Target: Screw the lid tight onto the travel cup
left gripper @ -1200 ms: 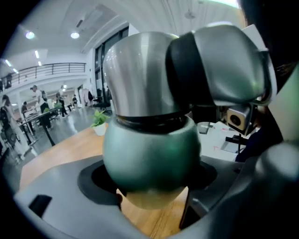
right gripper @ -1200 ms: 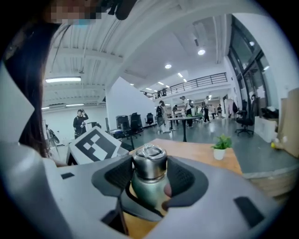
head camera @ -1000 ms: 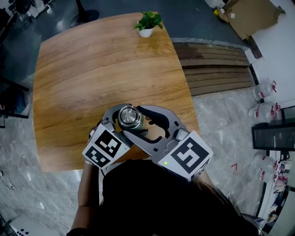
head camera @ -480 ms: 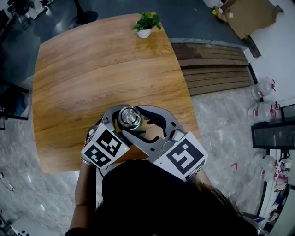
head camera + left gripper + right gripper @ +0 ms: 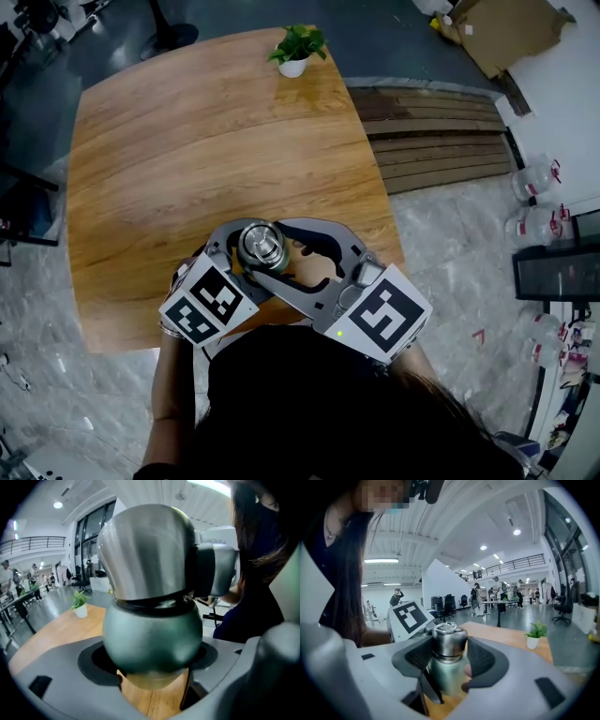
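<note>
Two grippers are closed on one travel cup (image 5: 152,641). The cup is found near the front edge of the wooden table (image 5: 187,141), right in front of the person. It is held upright, so its long line runs straight up and down. Whether its bottom rests on the wood cannot be told.

The round green body of the cup is pinched by the left gripper (image 5: 152,663). In the left gripper view the body fills the space between the two jaws, low down. The silver lid (image 5: 449,641) is seated on top of the body.

The lid is squeezed by the right gripper (image 5: 450,659). In the right gripper view a dark pad (image 5: 418,658) is seen against each side of the lid, with the green body below. So the right gripper is placed higher and the left gripper lower, both on the same cup and close together.

The turning is judged to be under way or about to be done. The lid has to be turned around the up-and-down line while the body is stopped from turning. The twist would be made by the right gripper, since it is the one on the lid. If the cup is tipped, the lid could go on crooked. How tight the lid is cannot be seen.
</note>
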The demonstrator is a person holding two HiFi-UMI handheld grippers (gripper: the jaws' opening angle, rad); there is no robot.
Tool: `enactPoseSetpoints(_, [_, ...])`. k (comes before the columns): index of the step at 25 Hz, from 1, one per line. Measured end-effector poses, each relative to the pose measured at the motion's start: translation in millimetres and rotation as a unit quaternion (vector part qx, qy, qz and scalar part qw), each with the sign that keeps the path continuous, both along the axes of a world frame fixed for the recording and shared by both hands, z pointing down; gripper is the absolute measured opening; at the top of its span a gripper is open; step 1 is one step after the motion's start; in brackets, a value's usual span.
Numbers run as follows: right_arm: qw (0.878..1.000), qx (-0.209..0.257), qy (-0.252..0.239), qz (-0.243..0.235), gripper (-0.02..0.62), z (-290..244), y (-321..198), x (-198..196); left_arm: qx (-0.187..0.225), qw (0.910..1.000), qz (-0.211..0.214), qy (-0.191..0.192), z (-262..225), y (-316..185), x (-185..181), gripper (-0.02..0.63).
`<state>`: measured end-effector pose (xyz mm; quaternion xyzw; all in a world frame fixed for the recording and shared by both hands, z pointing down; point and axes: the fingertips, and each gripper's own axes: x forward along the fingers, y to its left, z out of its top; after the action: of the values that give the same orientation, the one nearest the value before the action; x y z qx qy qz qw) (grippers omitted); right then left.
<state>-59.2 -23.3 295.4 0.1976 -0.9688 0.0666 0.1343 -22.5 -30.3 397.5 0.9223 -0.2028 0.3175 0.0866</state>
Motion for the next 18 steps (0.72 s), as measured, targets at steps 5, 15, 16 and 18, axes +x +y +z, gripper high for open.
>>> enactPoseSetpoints(5, [0.999,-0.006,-0.029,0.013,0.242,-7,-2,-4,0.004,0.9994,-0.033,-0.012,-5,-5,-6,0.383])
enactPoseSetpoints(15, [0.999,0.021,-0.02,0.018,0.242,-12,-3,-3,-0.013,0.9985,-0.023,0.048,-19,-3,4,0.383])
enactPoseSetpoints(16, [0.999,0.024,-0.019,0.035,0.241,-12,-6,-2,-0.01,0.9984,-0.041,0.038,-18,-8,1,0.383])
enactPoseSetpoints(18, [0.998,0.019,-0.027,0.053,0.239,-13,-10,-1,-0.008,0.9979,-0.06,0.025,-16,-14,-1,0.383])
